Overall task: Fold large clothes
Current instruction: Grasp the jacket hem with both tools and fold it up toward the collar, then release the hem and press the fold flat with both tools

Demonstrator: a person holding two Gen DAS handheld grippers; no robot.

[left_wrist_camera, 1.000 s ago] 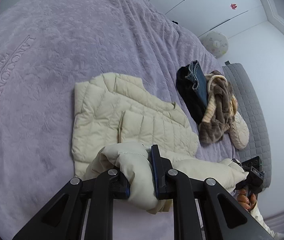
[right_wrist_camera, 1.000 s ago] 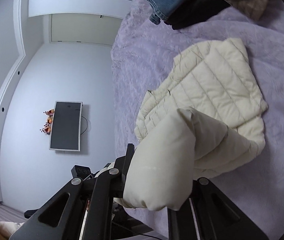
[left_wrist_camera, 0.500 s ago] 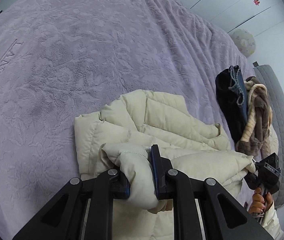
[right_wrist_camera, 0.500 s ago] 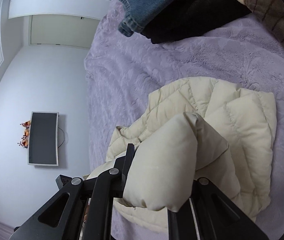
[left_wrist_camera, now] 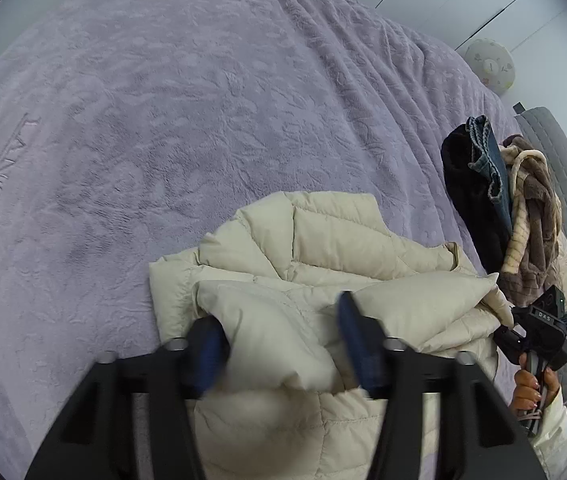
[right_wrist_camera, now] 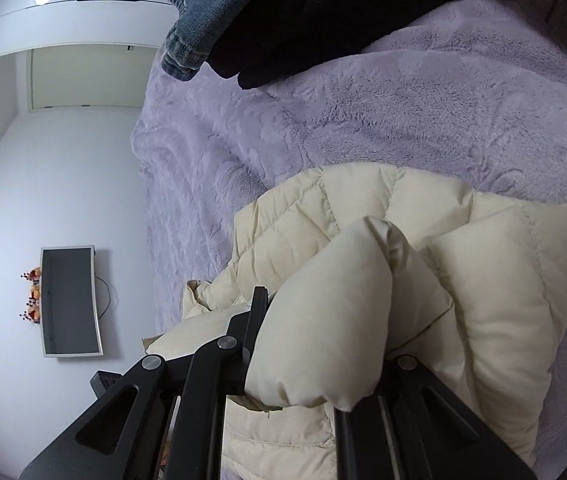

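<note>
With left jaws spread, right gripper point(right_wrist_camera: 315, 360) on cream jacket point(right_wrist_camera: 423, 280).

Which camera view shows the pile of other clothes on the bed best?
The left wrist view. There the whole pile of other clothes shows beyond the cream jacket: a black garment, jeans and a brown-and-cream piece. The right wrist view cuts it at the top edge, showing only the jeans hem and part of the black garment.

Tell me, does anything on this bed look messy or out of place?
Mostly the heap of clothes on the purple blanket: jeans, something black and a brown garment piled unfolded. The cream puffer jacket is bunched, half folded. In the left view, the left gripper is blurred, fingers apart.
</note>
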